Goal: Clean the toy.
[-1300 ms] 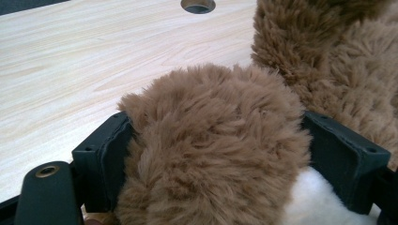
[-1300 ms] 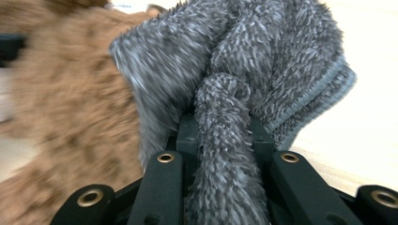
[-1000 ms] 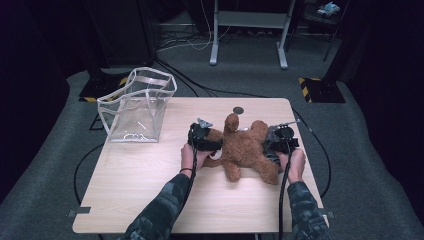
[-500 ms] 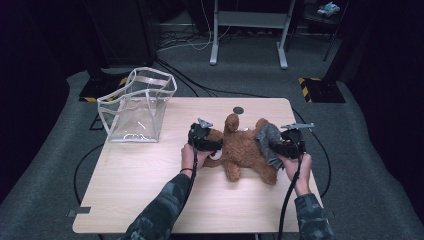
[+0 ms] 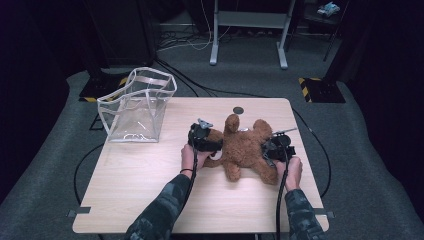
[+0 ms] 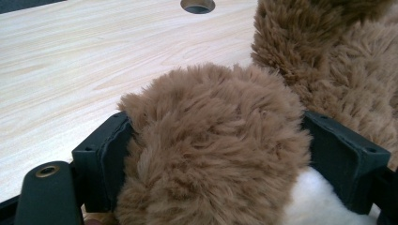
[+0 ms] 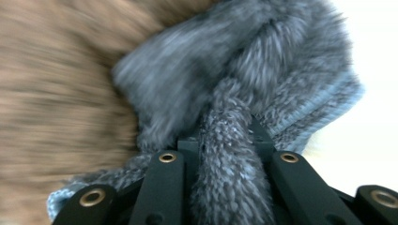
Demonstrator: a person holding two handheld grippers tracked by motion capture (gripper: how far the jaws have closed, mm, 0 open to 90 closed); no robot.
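A clear plastic bag stands at the upper left of the wooden table. Right of centre lies a brown teddy bear. The left gripper clamps one furry limb on the bear's left side. At the bear's right edge, the right gripper pinches a fold of grey knitted fabric against it.

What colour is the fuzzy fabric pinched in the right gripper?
Grey-blue fabric, beside the brown plush bear; clearest in the right gripper view.
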